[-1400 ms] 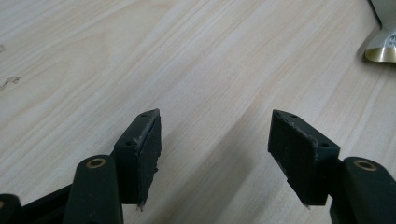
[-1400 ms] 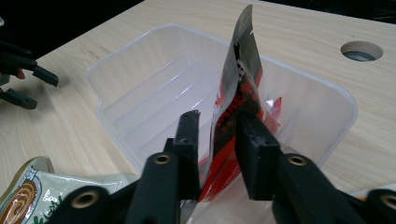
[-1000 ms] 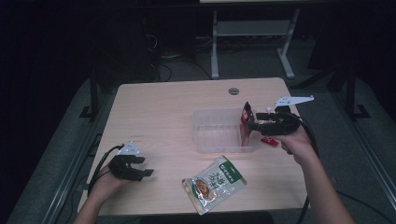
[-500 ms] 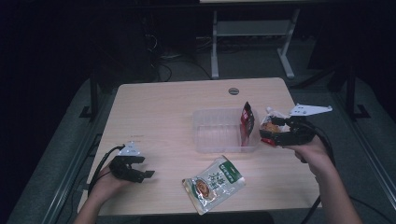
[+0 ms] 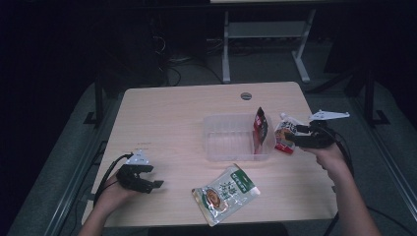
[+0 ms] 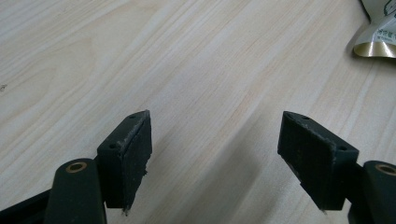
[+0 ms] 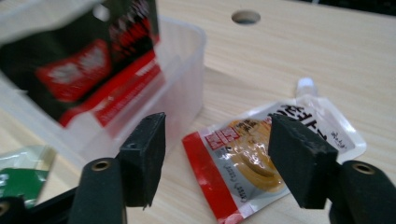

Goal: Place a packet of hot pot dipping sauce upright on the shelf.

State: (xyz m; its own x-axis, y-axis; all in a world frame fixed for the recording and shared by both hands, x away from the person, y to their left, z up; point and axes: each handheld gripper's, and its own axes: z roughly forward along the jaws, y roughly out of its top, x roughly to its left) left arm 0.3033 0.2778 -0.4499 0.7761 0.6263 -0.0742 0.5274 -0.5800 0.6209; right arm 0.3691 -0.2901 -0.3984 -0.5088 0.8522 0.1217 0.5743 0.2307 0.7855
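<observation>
A clear plastic container [image 5: 231, 138] stands mid-table, and a black-and-red packet [image 5: 260, 128] leans upright at its right end. Just right of it, a white-and-red spouted pouch [image 5: 284, 135] lies flat on the table. My right gripper [image 5: 291, 140] is low over that pouch. In the right gripper view its jaws [image 7: 217, 126] straddle the pouch [image 7: 261, 158] without pressing it; they have just been closing. The container wall [image 7: 187, 79] and the packet [image 7: 93, 60] are to their left. My left gripper [image 5: 155, 183] rests near the front left; its jaws [image 6: 217, 116] are open over bare wood and have just been opening.
A green-and-white food pouch [image 5: 226, 193] lies near the front edge, between the two hands; its corner [image 6: 378, 32] shows in the left gripper view. A round cable hole [image 5: 246, 95] sits at the table's back. The table's right edge is close behind the right hand.
My right gripper has moved right and down, away from the black-and-red packet at the container's end to the white pouch. The left hand has stayed put.
</observation>
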